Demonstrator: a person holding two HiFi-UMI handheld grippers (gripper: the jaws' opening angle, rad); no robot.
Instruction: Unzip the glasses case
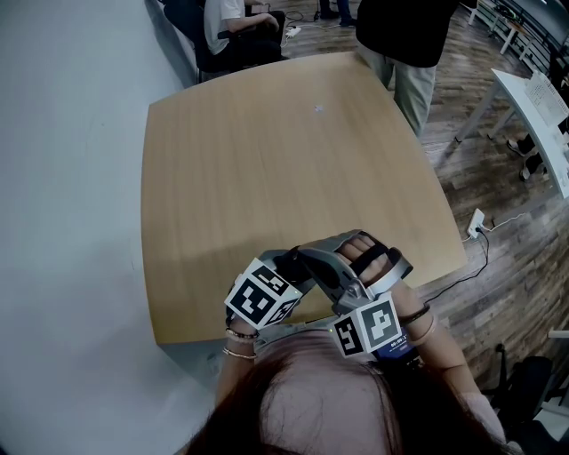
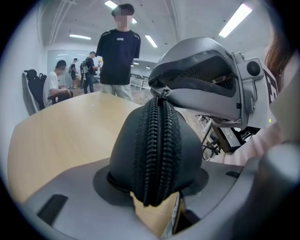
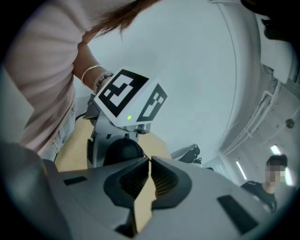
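A black glasses case [image 2: 157, 150] with its zip closed along the ridge points end-on between the jaws of my left gripper [image 2: 157, 190], which is shut on it. My right gripper [image 2: 161, 93] comes in from the upper right, and its tips are shut on the small zipper pull [image 2: 162, 90] at the case's far end. In the right gripper view the shut tips [image 3: 149, 161] sit just in front of the dark case [image 3: 121, 151], below the left gripper's marker cube [image 3: 129, 101]. In the head view both grippers [image 1: 286, 267] [image 1: 307, 256] meet over the table's near edge, and the case is mostly hidden.
The wooden table [image 1: 293, 151] stretches away from the grippers. One person stands at its far edge [image 1: 404, 35] and another sits at the back [image 1: 231, 27]. A white desk [image 1: 533, 107] and a floor power strip [image 1: 477, 224] lie to the right.
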